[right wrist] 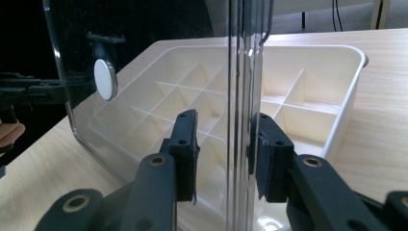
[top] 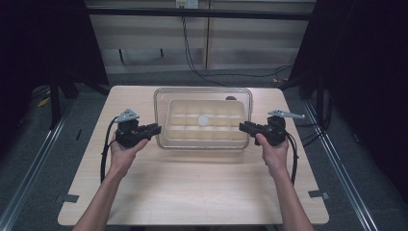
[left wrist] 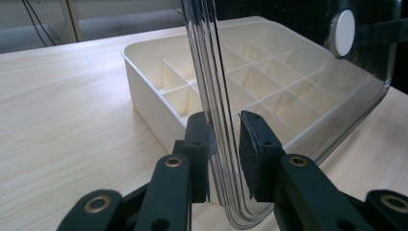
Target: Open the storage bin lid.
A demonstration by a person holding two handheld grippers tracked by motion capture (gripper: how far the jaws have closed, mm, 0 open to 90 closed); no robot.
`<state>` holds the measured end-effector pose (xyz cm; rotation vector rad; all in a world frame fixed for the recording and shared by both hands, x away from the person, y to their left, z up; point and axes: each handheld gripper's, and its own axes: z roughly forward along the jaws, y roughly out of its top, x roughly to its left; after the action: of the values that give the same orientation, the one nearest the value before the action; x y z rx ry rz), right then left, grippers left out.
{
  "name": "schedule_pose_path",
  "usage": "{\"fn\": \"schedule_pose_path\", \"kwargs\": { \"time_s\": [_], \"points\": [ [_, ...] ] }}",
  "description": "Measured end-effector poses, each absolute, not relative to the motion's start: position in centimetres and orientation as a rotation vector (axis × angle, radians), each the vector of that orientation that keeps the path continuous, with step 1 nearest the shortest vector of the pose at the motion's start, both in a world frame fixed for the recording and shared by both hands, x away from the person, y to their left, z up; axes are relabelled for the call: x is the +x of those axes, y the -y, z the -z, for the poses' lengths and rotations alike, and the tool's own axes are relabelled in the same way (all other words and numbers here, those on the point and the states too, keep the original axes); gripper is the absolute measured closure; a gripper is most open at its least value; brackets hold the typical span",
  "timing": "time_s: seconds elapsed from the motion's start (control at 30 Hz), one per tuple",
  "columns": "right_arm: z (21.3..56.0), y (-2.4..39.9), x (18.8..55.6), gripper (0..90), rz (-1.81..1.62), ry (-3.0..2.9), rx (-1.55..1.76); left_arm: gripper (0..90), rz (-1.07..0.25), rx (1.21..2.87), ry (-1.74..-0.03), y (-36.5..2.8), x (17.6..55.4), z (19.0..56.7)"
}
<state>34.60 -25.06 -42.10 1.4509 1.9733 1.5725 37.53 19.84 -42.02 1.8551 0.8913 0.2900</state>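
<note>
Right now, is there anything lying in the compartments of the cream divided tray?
No. In the left gripper view the cream divided tray shows bare compartments, seen beneath the clear lid.

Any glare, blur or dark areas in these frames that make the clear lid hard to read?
High view: surroundings dark, table evenly lit, clear lid faint over the cream tray. Left gripper view: lid edge sharp, with bright streaks; left gripper near jaws slightly soft. Right gripper view: dark background reflects in the lid pane; right gripper on its streaked rim.
</note>
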Motion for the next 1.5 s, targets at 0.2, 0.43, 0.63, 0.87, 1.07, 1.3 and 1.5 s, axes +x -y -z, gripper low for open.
{"fn": "schedule_pose_path", "kwargs": {
  "time_s": [0.2, 0.43, 0.63, 0.87, 1.07, 1.3, 1.5],
  "points": [
    [41.6, 25.1, 34.1, 64.7, -1.571, -1.973, 1.438, 74.9, -0.296, 1.860, -0.872, -19.8, 36.8, 41.6],
    [41.2, 24.8, 33.5, 65.2, -1.576, -1.994, 1.429, 74.9, -0.305, 1.867, -0.861, -20.3, 36.5, 40.9],
    [40.9, 24.5, 33.2, 65.5, -1.561, -2.015, 1.410, 74.7, -0.308, 1.885, -0.867, -20.4, 36.4, 40.8],
    [40.7, 24.7, 32.5, 65.3, -1.566, -2.006, 1.435, 74.1, -0.288, 1.902, -0.854, -20.4, 35.6, 40.5],
    [39.8, 24.2, 31.5, 64.9, -1.529, -2.016, 1.388, 74.6, -0.296, 1.908, -0.839, -20.7, 35.0, 40.0],
    [39.5, 24.2, 30.9, 66.4, -1.557, -2.024, 1.391, 74.5, -0.276, 1.908, -0.834, -21.1, 34.3, 40.0],
    [39.9, 24.0, 30.4, 65.8, -1.542, -2.037, 1.402, 74.5, -0.278, 1.915, -0.850, -21.0, 33.7, 40.3]
  ]
}}
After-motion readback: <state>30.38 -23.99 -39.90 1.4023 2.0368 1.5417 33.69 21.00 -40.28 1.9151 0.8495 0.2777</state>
